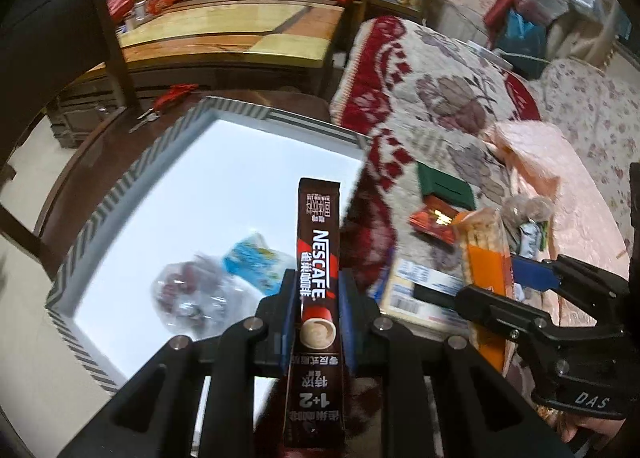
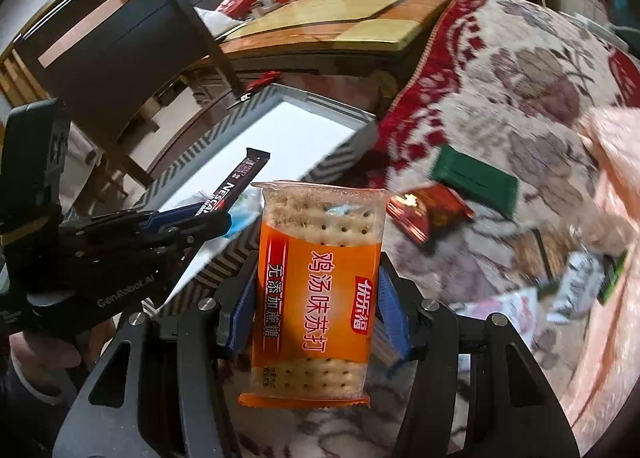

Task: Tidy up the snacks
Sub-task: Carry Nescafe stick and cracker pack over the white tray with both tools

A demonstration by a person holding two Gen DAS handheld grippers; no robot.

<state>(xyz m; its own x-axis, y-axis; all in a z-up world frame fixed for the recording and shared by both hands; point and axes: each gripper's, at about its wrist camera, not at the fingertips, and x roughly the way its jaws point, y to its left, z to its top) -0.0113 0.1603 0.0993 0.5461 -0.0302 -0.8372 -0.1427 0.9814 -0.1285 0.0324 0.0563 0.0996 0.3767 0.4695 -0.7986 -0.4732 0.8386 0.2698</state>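
Left gripper (image 1: 318, 314): blue pads pinch a brown Nescafe coffee stick (image 1: 316, 278) at mid-length, stick upright along the fingers, lower end cut off by the frame. It hangs over the near edge of a white box (image 1: 132, 194) with grey striped walls. Inside the box, near that edge: a clear bag of reddish pieces (image 1: 188, 294) and a blue-white packet (image 1: 256, 258), both blurred, print unreadable.

Right gripper (image 2: 316, 306): pads clamp the sides of an orange soda-cracker packet (image 2: 316, 290), held upright above the floral cover (image 2: 500, 98), beside the box's right wall.

On the cover, right of the box: a green box (image 2: 474, 174), a red shiny packet (image 2: 432, 214), further wrappers toward the right edge, smeared by motion, not identifiable. A flat box with a barcode label (image 1: 416, 294) lies partly hidden behind the right gripper in the left view.
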